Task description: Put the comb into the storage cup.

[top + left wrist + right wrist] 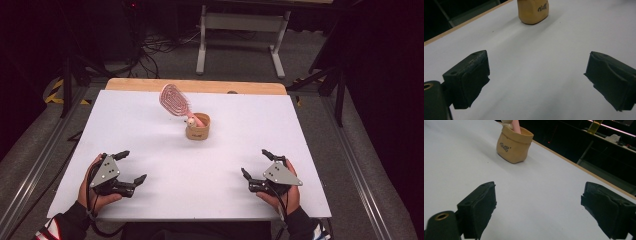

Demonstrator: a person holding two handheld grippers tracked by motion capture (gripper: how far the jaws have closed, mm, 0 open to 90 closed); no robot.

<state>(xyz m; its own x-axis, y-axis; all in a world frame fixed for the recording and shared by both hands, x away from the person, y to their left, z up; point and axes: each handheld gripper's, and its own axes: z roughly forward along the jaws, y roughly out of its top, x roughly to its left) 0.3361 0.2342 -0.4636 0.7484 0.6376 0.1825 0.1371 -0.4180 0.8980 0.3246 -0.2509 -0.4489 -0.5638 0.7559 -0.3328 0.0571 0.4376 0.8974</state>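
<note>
Writing: dark cursive script on the tan sack-shaped holder (198, 129), too small to read.
Brush: pink oval plastic hairbrush (173, 98) stands handle-down in the holder, head leaning left.
Left gripper (133, 167): jaws spread wide, empty, holder well ahead.
Right gripper (254, 163): jaws spread wide, empty, holder ahead-left.
Room: bare white worktop (300, 150) between jaws and holder; wooden far edge behind it.

The white rectangular table top (200, 165) is seen from above and from the near side by the high view, while the small tan sack-shaped pot (533, 11) (514, 145) is shared, low and close, by both gripper views.
</note>
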